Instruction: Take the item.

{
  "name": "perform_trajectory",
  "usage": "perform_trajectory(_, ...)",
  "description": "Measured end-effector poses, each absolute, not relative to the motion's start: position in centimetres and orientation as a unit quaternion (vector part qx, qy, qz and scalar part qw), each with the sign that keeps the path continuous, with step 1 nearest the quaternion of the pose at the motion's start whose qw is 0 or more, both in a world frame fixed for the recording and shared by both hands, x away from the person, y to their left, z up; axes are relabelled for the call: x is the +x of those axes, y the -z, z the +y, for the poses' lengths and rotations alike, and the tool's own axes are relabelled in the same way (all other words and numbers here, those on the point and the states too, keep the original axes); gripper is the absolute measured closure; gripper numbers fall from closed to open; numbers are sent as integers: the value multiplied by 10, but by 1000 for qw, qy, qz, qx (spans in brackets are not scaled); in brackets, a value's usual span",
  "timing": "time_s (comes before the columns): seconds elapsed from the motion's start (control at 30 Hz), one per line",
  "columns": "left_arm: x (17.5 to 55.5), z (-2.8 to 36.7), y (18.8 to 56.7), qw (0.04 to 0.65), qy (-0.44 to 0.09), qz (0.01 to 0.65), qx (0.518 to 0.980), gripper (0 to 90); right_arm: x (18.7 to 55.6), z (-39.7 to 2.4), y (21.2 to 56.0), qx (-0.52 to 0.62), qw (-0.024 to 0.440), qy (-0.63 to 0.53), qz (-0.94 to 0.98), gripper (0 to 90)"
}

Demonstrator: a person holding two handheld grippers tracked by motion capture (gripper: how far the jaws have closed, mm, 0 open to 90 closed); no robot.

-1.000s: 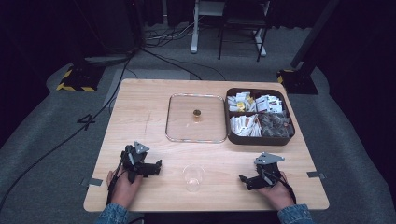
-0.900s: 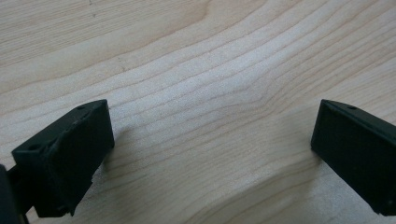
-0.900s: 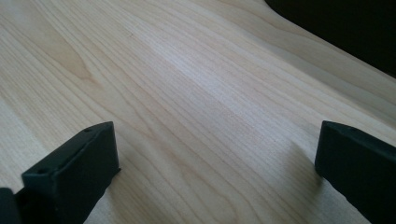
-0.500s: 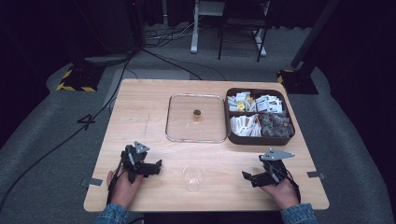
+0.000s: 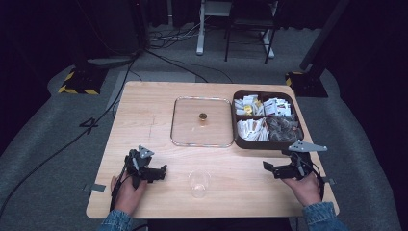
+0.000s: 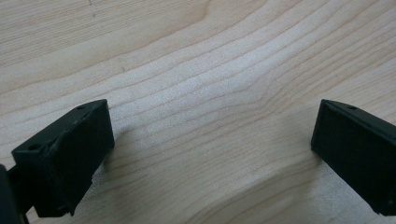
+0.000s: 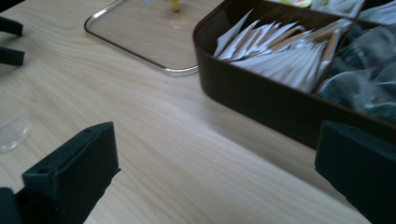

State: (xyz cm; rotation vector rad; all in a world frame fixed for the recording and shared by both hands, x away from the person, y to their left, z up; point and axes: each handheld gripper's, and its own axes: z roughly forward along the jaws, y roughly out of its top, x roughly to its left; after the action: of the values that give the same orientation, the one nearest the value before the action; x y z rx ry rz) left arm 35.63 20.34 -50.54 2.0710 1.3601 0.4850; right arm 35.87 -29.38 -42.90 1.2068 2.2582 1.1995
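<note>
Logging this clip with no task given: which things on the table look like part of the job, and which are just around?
Likely job items:
clear cup
brown compartment box of sachets
glass lid
left gripper, right gripper, both open

Bystanders:
floor cables
stand bases

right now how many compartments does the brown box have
4, split by a cross divider in the brown box: far left with mixed packets, far right with packets, near left with white sachets, near right with dark wrapped items.

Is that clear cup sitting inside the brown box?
No, the clear cup stands on the bare table, nearer the person than the brown box.
</note>
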Motion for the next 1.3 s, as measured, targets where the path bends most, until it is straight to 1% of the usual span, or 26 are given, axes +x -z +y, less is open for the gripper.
perform_trajectory(0.3, 357, 203, 505, 303, -183, 512, 782, 0, 377, -308, 412, 440, 187, -396, 784, 0)
perform_trajectory(0.43, 357, 203, 505, 303, -183, 512, 782, 0, 394, -322, 404, 451, 200, -390, 777, 0)
perform_trajectory(0.7, 357, 203, 505, 303, -183, 510, 784, 0, 420, -345, 393, 490, 197, -391, 754, 0)
perform_trajectory(0.93, 355, 203, 506, 305, -182, 511, 783, 0, 440, -349, 391, 515, 205, -353, 754, 3)
perform_trajectory(1.03, 355, 203, 506, 305, -182, 511, 783, 0, 454, -351, 390, 526, 191, -342, 755, 53)
perform_trajectory(1.07, 355, 203, 506, 305, -182, 511, 783, 0, 454, -351, 390, 526, 191, -342, 755, 53)
perform_trajectory(1.1, 355, 203, 506, 305, -182, 511, 783, 0, 461, -351, 391, 530, 190, -329, 758, 92)
perform_trajectory(1.13, 355, 203, 506, 305, -182, 511, 783, 0, 461, -351, 391, 530, 190, -329, 758, 92)
perform_trajectory(1.17, 355, 203, 506, 305, -182, 511, 783, 0, 467, -351, 392, 536, 184, -323, 758, 149)
perform_trajectory(1.2, 355, 203, 506, 306, -182, 511, 782, 0, 467, -351, 392, 536, 184, -323, 758, 149)
perform_trajectory(1.23, 355, 203, 506, 305, -183, 511, 783, 0, 473, -352, 393, 539, 179, -319, 758, 176)
perform_trajectory(1.27, 355, 203, 506, 305, -183, 511, 783, 0, 473, -352, 393, 539, 179, -319, 758, 176)
perform_trajectory(1.3, 356, 203, 506, 305, -182, 511, 783, 0, 477, -353, 395, 541, 171, -317, 760, 221)
